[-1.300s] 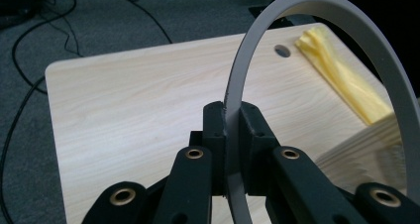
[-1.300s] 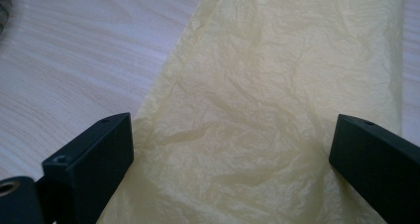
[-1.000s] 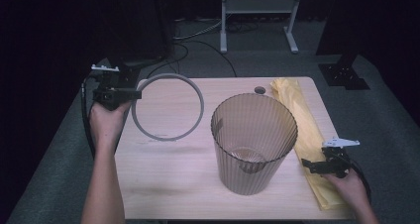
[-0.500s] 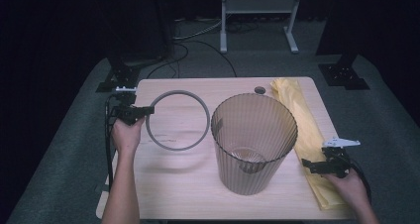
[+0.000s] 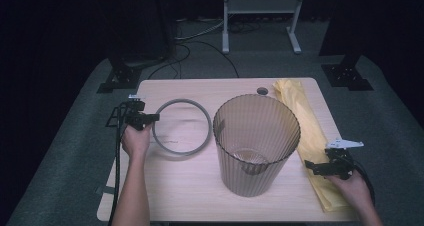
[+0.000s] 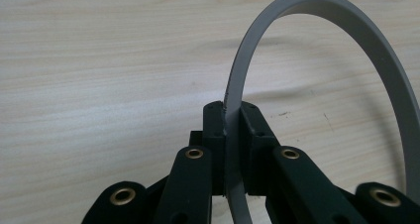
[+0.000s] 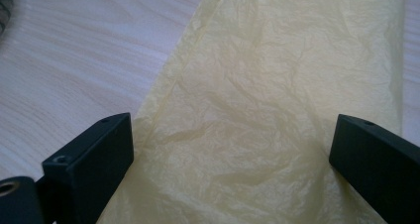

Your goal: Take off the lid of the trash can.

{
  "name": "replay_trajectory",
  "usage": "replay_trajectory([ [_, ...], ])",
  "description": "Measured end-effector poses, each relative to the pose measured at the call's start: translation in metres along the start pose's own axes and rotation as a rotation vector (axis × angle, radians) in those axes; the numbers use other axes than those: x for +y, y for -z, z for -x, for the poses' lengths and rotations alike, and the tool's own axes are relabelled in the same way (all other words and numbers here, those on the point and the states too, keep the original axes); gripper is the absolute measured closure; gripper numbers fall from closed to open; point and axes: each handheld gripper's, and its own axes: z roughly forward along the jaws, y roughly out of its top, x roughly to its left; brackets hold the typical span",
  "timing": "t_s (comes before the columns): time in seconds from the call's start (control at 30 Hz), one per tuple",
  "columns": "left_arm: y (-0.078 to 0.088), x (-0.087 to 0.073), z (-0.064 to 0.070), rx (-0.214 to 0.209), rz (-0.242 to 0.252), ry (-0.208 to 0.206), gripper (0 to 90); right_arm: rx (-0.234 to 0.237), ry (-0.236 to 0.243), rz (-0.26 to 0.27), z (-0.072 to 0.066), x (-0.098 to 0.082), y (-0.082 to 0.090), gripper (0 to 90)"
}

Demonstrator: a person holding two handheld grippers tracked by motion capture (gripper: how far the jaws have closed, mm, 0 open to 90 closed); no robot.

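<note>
At table's left edge, left gripper [image 5: 150, 118] clamps grey ring [image 5: 181, 127], now lowered from raised position to near tabletop [image 5: 200, 196], beside bin [image 5: 256, 145]. Right gripper [image 7: 232, 149] spread wide over yellow bag [image 5: 305, 121], unmoved. Ring set-down judged imminent.

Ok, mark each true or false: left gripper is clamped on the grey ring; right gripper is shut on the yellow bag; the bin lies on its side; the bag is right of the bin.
1. The left gripper is clamped on the thin grey plastic ring: true.
2. The right gripper is shut on the crinkled yellow plastic bag: false, its jaws stand wide apart over it.
3. The ribbed translucent waste bin lies on its side: false, it stands upright.
4. The bag lies right of the bin in the high view: true.
</note>
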Motion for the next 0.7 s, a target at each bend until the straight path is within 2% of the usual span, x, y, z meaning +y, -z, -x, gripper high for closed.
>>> replay_trajectory([
  [0.17,-0.014,-0.003,-0.007,-0.001,-0.010,0.031,82.8,0.001,0.001,0.001,0.000,0.000,0.000,2.3],
  [0.33,-0.016,-0.003,-0.010,0.006,-0.002,0.029,82.3,0.001,-0.003,0.001,0.000,0.000,0.000,2.3],
  [0.4,-0.016,-0.004,-0.012,-0.007,-0.004,0.037,81.0,0.004,-0.007,0.002,0.001,0.000,0.000,2.3],
  [0.5,-0.017,-0.004,-0.012,0.004,-0.016,0.031,69.4,0.004,-0.010,0.002,0.002,-0.001,0.001,2.3],
  [0.57,-0.015,-0.004,-0.011,-0.001,-0.003,0.027,67.0,0.003,-0.015,0.002,0.002,-0.001,0.001,2.3],
  [0.7,-0.010,-0.004,-0.007,-0.021,0.003,0.014,53.0,-0.006,-0.025,0.005,0.004,-0.001,0.002,2.3],
])
